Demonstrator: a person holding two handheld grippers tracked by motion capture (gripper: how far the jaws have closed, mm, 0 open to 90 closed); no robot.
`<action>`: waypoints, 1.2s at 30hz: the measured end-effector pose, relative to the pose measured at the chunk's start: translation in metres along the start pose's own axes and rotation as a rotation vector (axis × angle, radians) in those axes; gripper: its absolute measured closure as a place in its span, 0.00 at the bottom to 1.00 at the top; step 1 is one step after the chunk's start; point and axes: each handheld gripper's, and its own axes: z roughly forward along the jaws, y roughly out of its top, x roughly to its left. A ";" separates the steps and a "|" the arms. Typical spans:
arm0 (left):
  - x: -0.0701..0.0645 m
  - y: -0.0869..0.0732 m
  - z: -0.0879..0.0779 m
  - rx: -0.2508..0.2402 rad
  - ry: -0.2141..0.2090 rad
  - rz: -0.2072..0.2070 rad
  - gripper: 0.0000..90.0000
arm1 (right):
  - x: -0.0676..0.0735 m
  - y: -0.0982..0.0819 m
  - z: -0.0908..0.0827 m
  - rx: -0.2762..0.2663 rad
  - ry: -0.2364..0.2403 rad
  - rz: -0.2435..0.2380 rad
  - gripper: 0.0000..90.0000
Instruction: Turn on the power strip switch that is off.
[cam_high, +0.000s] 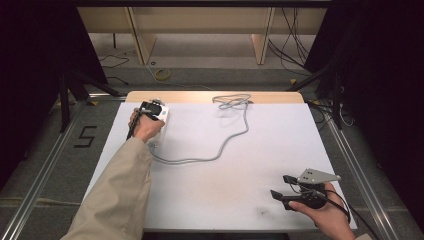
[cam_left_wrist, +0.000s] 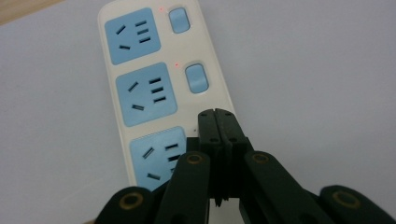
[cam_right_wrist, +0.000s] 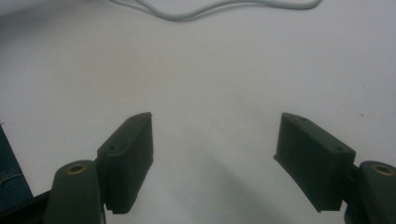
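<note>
Left gripper (cam_left_wrist: 216, 116) has its jaws pressed fully together with nothing between them, tips down on the power strip (cam_left_wrist: 140, 93) right by the nearest switch (two red lights glow on the far ones). The strip sits at the surface's (cam_high: 210, 190) far left corner. Right gripper (cam_right_wrist: 215, 140) hangs wide open and empty, near right.

Between your two claws the white tabletop (cam_high: 210, 195) lies bare, so you can cross freely. Only the grey cable (cam_high: 220, 145) snakes across the far half, running from the power strip (cam_left_wrist: 154, 93) toward the rear edge.
</note>
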 end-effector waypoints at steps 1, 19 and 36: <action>0.000 0.000 0.000 0.000 0.000 0.000 1.00 | 0.000 0.000 0.000 0.000 0.001 0.003 0.31; 0.000 0.000 0.002 0.006 0.015 0.003 1.00 | 0.000 0.000 0.000 0.001 0.000 0.000 0.31; -0.006 0.000 0.004 0.015 0.049 0.049 1.00 | 0.001 0.000 0.000 0.000 0.002 -0.002 0.31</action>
